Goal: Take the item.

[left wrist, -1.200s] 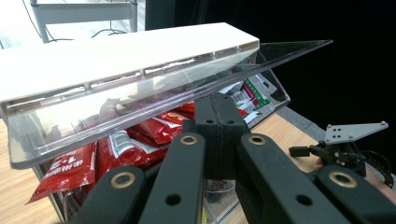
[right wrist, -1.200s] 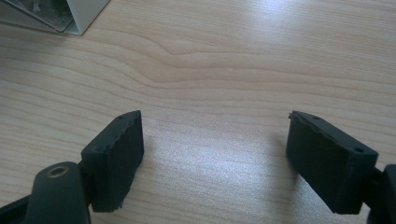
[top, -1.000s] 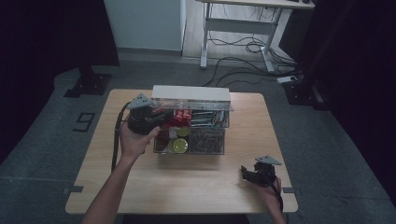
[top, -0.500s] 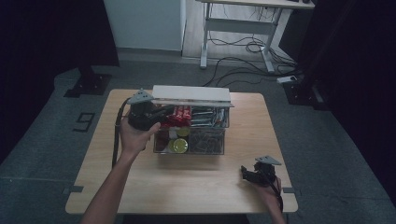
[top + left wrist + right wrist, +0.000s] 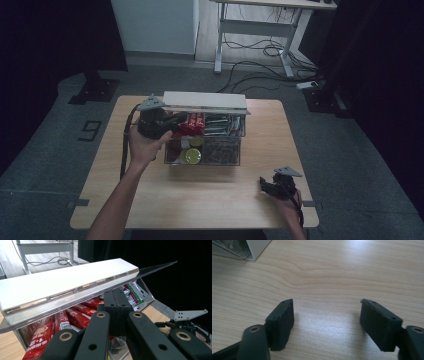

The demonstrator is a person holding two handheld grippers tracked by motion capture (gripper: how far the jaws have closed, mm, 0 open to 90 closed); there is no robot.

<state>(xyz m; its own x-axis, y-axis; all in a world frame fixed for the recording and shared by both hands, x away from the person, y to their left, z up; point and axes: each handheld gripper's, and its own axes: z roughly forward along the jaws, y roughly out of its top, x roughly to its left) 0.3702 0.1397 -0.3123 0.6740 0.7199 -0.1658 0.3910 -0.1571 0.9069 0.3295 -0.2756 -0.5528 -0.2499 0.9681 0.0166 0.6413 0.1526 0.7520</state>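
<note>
Light wooden table point(image 5: 150, 200), dark room. Clear plastic compartment box point(image 5: 202, 140) at centre, its white-topped lid point(image 5: 205, 100) raised. Left gripper point(image 5: 172, 124) at the box's 9 o'clock, jaws clenched together under the lid edge. Right gripper point(image 5: 264, 184) at 4 o'clock, jaws spread, empty.

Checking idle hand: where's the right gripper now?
High view: right gripper sits low at the table's near right corner, jaws open over bare wood, apart from the clear box.
</note>
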